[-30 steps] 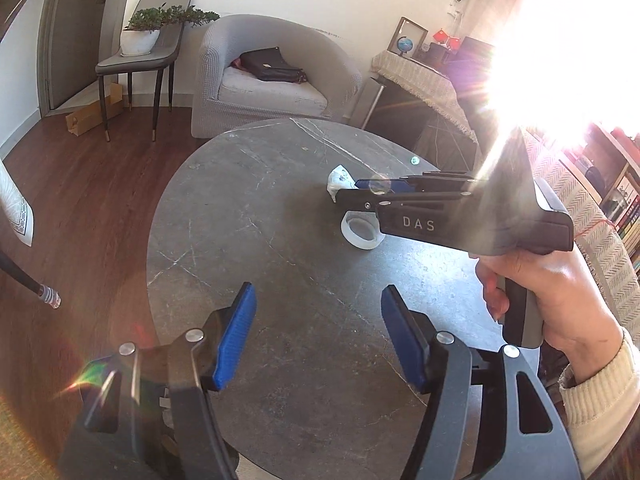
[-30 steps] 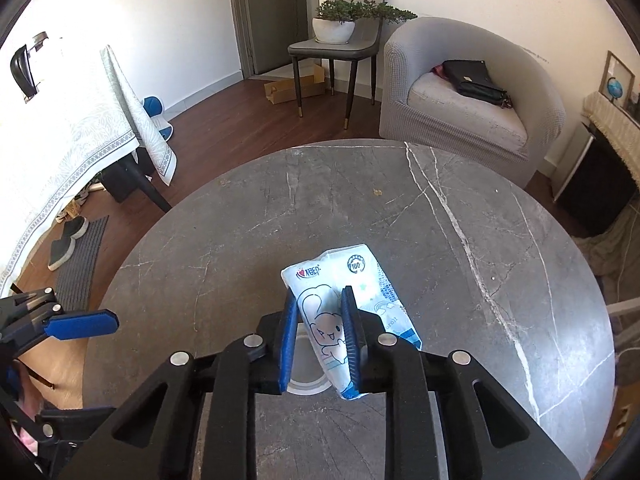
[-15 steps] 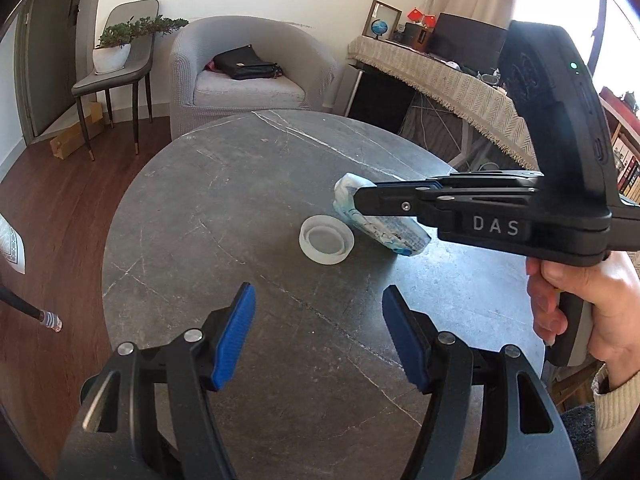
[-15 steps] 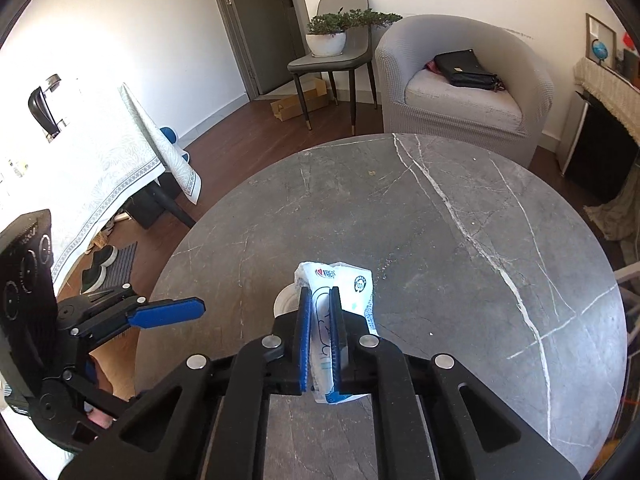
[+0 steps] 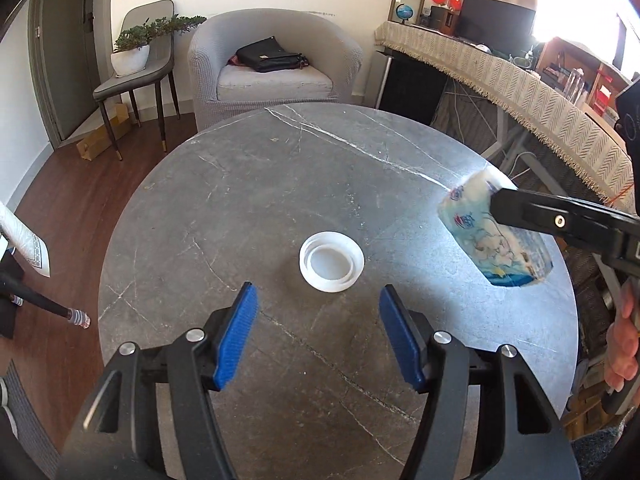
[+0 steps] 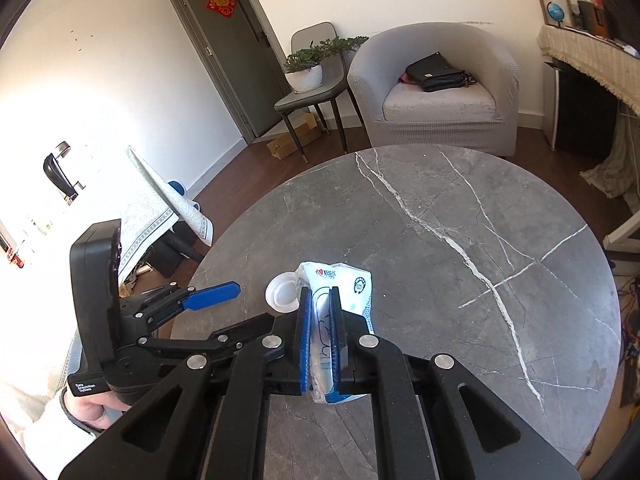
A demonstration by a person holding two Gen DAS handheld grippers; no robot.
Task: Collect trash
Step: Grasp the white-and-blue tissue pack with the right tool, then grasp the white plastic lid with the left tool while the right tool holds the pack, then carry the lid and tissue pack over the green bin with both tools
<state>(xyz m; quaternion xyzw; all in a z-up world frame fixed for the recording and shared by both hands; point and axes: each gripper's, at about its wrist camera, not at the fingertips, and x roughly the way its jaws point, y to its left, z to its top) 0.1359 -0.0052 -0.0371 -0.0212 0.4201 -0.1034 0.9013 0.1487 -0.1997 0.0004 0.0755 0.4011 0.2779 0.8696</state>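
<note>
Left wrist view looks down on a round grey marble table (image 5: 240, 208) veined with white. The left gripper (image 5: 318, 338) hangs over the near half of it; its jaws are closing, though the blue pads stand well apart with only bare tabletop between them. Just beyond the fingertips, toward 12 o'clock, a white plastic lid (image 5: 331, 261) lies flat on the stone, rim up. At 3 o'clock in this view the right gripper (image 5: 496, 202) reaches in from the edge, clamped on a tissue packet (image 5: 484, 240) printed in blue and white, which is lifted off the table and tilts down toward the camera. Part of the hand (image 5: 622, 340) on that gripper's handle shows at 4 o'clock.

From the right wrist view, the right gripper (image 6: 320, 300) has its pads pinched tight on the tissue packet (image 6: 352, 286), squeezing its middle narrow; the packet's top sticks out beyond the fingertips and its bottom hangs below them. The lid (image 6: 282, 294) sits on the table just left of the packet. At 9 o'clock the left gripper (image 6: 212, 296) points toward the lid, held by a hand (image 6: 94, 406) in a cream sleeve.

Beyond the table at 12 o'clock stand a grey armchair (image 5: 276, 64) with a black bag (image 5: 268, 54) on its seat and a chair bearing a potted plant (image 5: 136, 46).
</note>
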